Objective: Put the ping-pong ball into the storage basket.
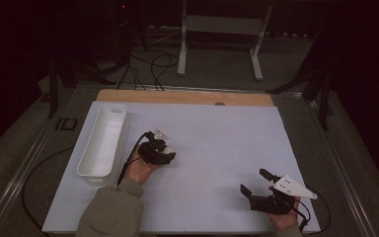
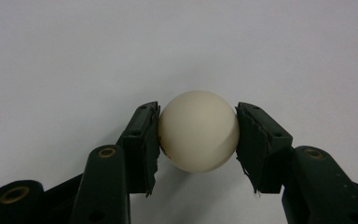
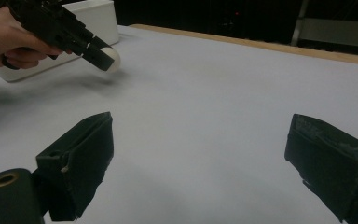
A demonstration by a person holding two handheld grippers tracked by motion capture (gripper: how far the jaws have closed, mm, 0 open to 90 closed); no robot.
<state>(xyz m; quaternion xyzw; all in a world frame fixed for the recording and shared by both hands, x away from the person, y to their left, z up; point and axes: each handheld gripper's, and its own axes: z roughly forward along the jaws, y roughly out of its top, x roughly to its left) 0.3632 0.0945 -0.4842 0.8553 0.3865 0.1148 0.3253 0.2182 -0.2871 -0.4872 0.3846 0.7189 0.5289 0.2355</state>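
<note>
Near the long white plastic bin (image 1: 103,140), the left gripper (image 2: 198,135) clamps a smooth cream-white ball (image 2: 199,130); the right gripper (image 3: 200,163) hovers, jaws wide apart.

The ball (image 2: 199,131) is creamy white. The jaws are black. The desk (image 1: 217,148) is pale white with a brown wooden edge. The tray (image 1: 102,140) is white.

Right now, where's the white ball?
The white ball is clamped in the left gripper, above the white sheet just right of the white bin.
</note>
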